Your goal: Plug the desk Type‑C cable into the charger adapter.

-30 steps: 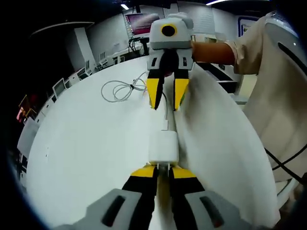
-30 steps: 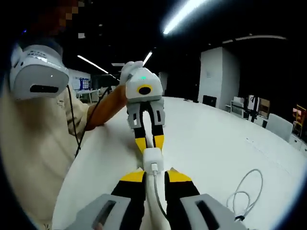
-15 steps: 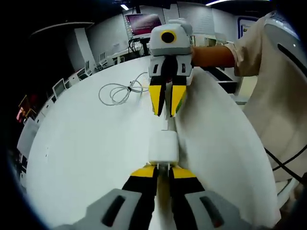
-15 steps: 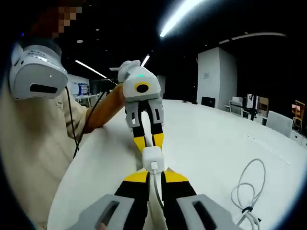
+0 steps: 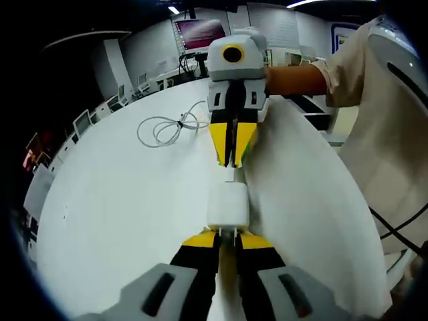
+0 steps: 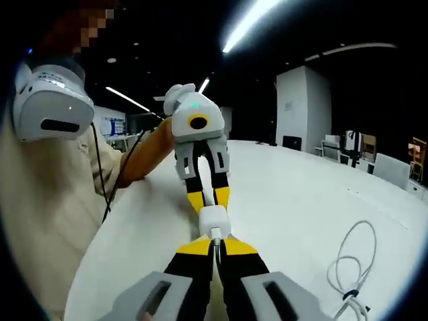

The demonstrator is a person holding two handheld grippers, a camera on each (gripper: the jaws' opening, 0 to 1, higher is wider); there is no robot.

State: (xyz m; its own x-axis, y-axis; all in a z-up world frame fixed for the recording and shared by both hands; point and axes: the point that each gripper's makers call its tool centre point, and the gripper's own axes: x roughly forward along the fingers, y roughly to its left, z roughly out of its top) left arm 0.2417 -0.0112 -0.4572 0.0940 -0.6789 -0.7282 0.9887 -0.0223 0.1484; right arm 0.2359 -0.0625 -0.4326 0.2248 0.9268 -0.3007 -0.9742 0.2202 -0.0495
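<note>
Right tool [image 6: 215,249] newly closed, white table [image 5: 120,200].

One charger adapter [image 5: 228,206] sits out there, a single white block, and one Type-C cable [image 5: 168,126] with one loose coil bundled at its far end. Two grippers are in play: the left gripper [image 5: 227,241] and the right gripper [image 5: 231,157], each with two yellow-tipped jaws, so four jaws in all. One white bench [image 5: 120,200] carries the lot. One person stands by, with one white headset [image 6: 50,107] and one dark wire trailing from it. Further off, one lit screen [image 5: 197,32] glows on the wall, and several chairs line the bench's far edge — too blurred to count.
</note>
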